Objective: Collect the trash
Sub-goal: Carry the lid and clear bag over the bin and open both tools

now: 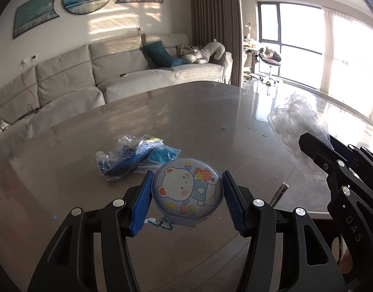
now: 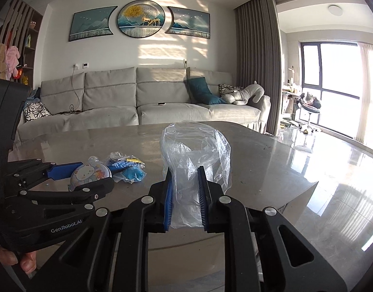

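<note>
My left gripper (image 1: pixel 186 177) is shut on a round flat case with a cartoon bear (image 1: pixel 186 191), held just above the grey table (image 1: pixel 210 112); it also shows in the right wrist view (image 2: pixel 90 175). Just beyond lies a crumpled clear wrapper with blue contents (image 1: pixel 135 158), which shows in the right wrist view (image 2: pixel 128 168) too. My right gripper (image 2: pixel 185 172) is shut on a clear plastic bag (image 2: pixel 196 150), held upright with its mouth open. The bag shows at the right of the left wrist view (image 1: pixel 296 124).
Small blue scraps (image 1: pixel 224 128) lie on the table further back. A metal rod-like piece (image 1: pixel 279 192) sticks up near the table's right edge. A grey sofa (image 2: pixel 150 102) stands behind the table. Glossy floor (image 2: pixel 332 170) lies to the right.
</note>
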